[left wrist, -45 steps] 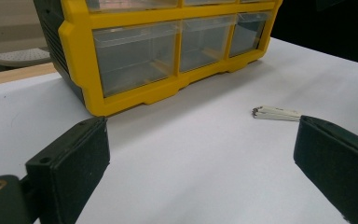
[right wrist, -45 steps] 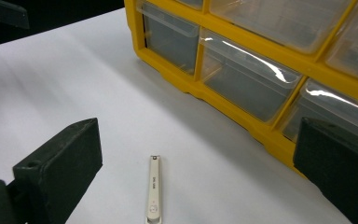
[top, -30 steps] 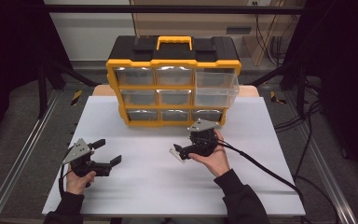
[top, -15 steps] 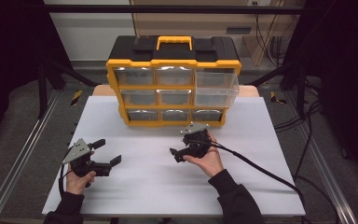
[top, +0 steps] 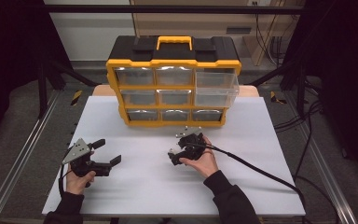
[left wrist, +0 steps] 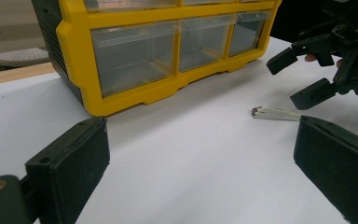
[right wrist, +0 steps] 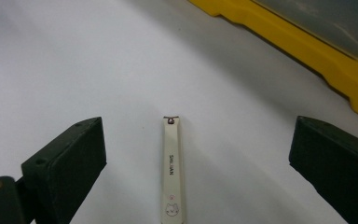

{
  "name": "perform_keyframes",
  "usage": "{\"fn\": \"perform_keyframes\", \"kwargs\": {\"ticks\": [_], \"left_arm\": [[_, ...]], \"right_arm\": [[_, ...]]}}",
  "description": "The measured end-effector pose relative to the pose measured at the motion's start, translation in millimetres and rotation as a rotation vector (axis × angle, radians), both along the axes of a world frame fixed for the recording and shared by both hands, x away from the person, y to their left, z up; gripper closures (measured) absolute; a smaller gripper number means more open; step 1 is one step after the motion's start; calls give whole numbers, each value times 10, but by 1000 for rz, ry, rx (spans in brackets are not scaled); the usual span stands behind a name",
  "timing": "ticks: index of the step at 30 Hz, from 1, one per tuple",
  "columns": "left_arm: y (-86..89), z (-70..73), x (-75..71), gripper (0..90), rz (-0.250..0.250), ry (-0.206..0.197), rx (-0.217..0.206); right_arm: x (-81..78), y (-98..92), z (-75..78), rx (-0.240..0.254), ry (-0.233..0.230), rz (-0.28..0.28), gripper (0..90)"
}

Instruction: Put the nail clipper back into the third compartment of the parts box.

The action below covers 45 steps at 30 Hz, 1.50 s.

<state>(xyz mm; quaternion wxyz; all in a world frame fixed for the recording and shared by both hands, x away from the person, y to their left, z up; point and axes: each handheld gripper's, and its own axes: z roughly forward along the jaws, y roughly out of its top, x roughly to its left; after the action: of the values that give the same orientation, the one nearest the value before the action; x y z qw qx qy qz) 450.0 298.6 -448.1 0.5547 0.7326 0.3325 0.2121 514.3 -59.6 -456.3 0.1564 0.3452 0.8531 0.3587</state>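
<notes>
Drawer cabinet: clear drawers, contents not discernible. Nail clipper flat on table, centred between spread jaws of right gripper, untouched; long axis along jaws, cutting end pointing away. Left gripper spread, empty.

High view overhead; gripper views low, sharing organizer.

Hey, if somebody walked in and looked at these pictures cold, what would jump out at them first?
The yellow and black drawer organizer at the back of the white table, its upper right drawer pulled out. Next, the white nail clipper lying flat between the open jaws of the right gripper, near the table's middle. The left gripper, also open, sits off to the left holding nothing.
</notes>
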Motion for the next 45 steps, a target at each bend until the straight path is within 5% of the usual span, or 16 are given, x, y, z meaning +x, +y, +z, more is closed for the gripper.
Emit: {"fn": "perform_keyframes", "kwargs": {"ticks": [32, 45], "left_arm": [[3, 0, 1, 32, 0, 0, -1], [4, 2, 0, 33, 1, -1, 0]], "right_arm": [[17, 56, -173, -22, 44, 51, 618], [16, 55, -191, -39, 61, 73, 741]]}}
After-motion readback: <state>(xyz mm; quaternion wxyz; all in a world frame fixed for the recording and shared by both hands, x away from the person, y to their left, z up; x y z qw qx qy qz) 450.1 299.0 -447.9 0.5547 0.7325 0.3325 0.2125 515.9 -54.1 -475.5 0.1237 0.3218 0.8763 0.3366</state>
